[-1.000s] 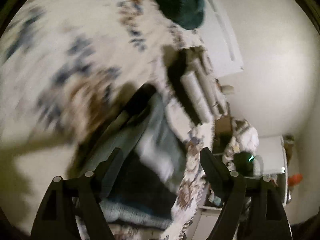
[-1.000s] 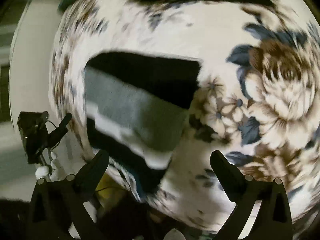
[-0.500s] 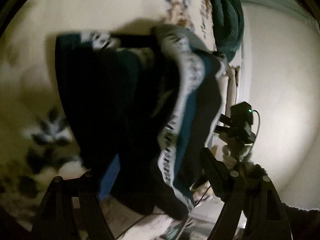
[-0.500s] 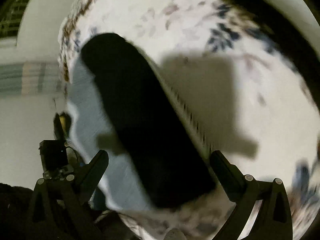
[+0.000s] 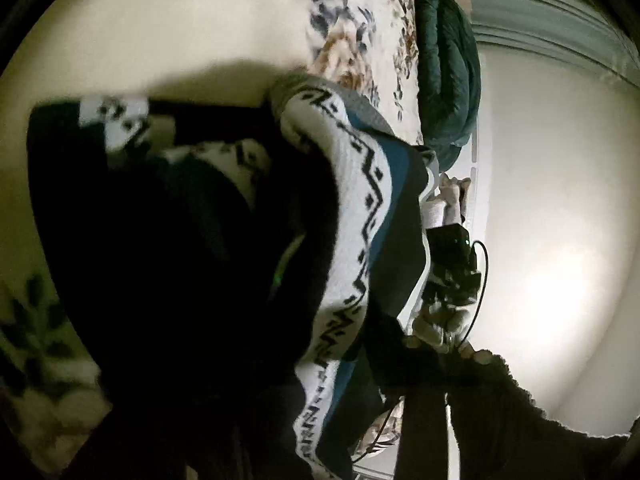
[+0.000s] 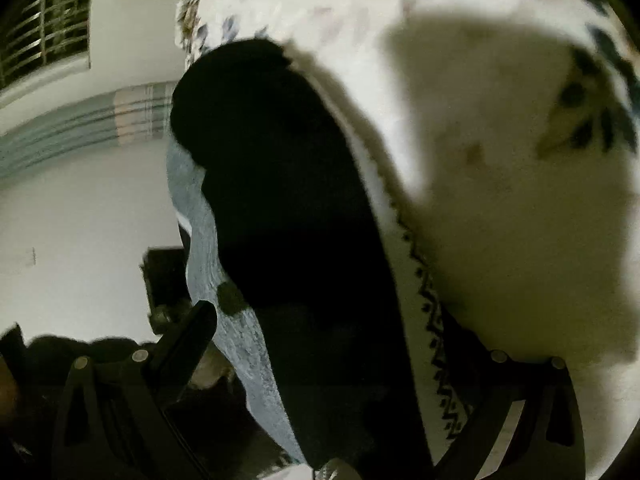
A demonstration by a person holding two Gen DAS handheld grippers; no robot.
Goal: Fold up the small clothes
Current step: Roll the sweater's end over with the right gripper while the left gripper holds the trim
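A knitted sweater (image 5: 360, 200) with a white zigzag band, blue, grey and black panels lies rumpled on the floral bedsheet (image 5: 200, 12). It fills the left wrist view. My left gripper (image 5: 320, 340) is closing on its folded edge: one dark finger (image 5: 388, 340) presses against the cloth, while the other is lost in the black fabric. In the right wrist view the same sweater (image 6: 288, 220) runs between the wide-apart fingers of my right gripper (image 6: 328, 328). The near finger (image 6: 196, 320) stands free beside the grey panel, and the far one is mostly under the zigzag edge.
A dark green bundle of cloth (image 5: 444, 60) lies at the far edge of the bed. A black device with a green light (image 5: 452, 256) stands just off the bed's side, against a pale wall. A barred window (image 6: 40, 28) and a striped curtain (image 6: 100, 120) show at the left.
Both grippers have dropped toward the sweater, which now fills both views. The left fingers have drawn together around its edge. The right fingers stay as wide apart as before.
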